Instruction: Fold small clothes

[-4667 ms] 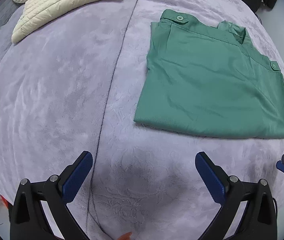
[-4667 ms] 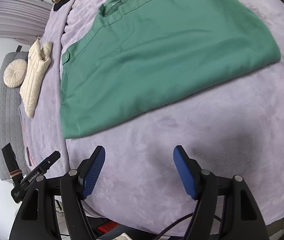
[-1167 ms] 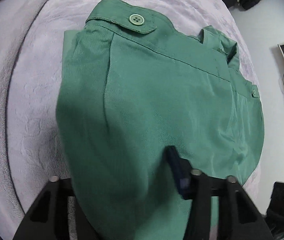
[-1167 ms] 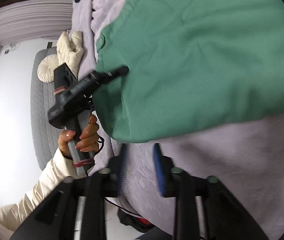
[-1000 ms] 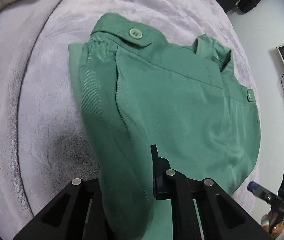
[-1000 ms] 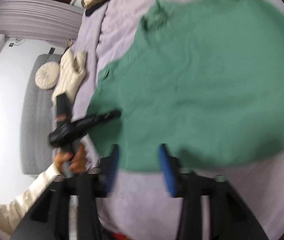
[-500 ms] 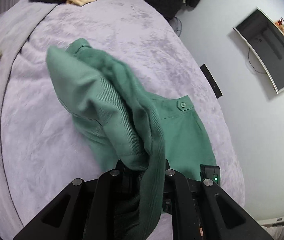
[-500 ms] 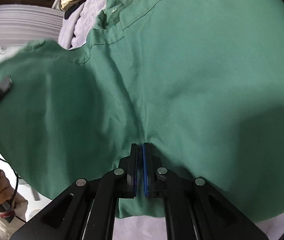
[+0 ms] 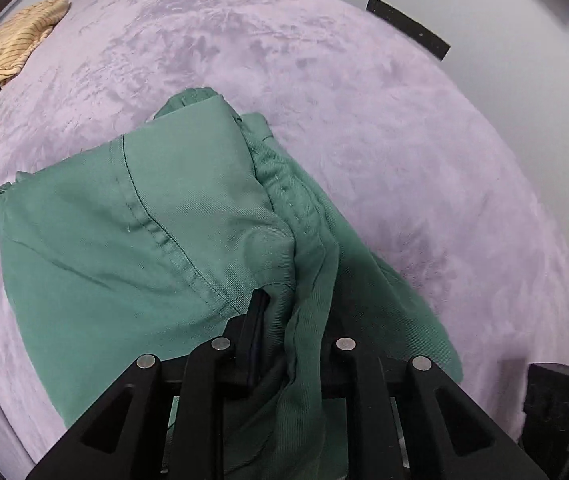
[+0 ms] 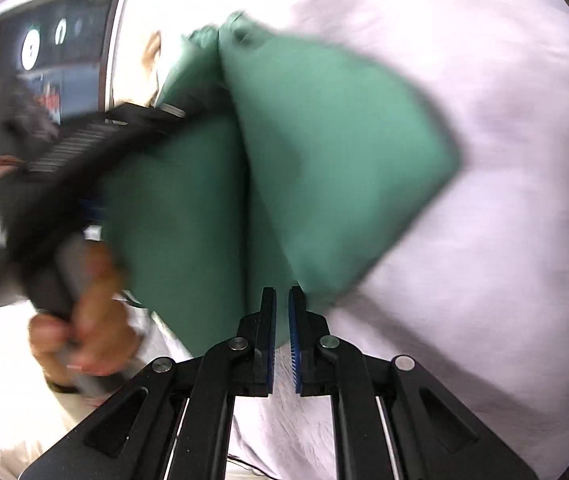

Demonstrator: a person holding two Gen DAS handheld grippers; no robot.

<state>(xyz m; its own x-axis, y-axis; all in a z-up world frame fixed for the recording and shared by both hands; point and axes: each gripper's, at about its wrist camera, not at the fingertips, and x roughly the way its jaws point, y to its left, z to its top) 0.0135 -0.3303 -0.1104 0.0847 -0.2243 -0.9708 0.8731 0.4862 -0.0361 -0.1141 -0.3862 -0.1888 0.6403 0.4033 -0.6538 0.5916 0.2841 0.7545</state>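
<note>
Right now my left gripper (image 9: 292, 320) points steeply down with a bunched fold of the green garment (image 9: 144, 220) clamped between its nearly closed jaws; those jaws have just been easing apart a little, yet the cloth runs up between them and spills back over the frame toward 6 o'clock. From that pinch the garment fans out toward 10 and 11 o'clock, doubled over itself, one stitched seam running diagonally across the top layer, and it lies on the lilac blanket (image 9: 404, 140). A striped tan cloth (image 9: 8, 44) sits well apart at 10 o'clock near the blanket's edge. In the blurred right wrist view my right gripper (image 10: 280, 320) has only a thin slit between its pads; those have also just been opening slightly, and the garment's lower edge sits in that slit at 12 o'clock, though whether the pads press on it I cannot tell.
</note>
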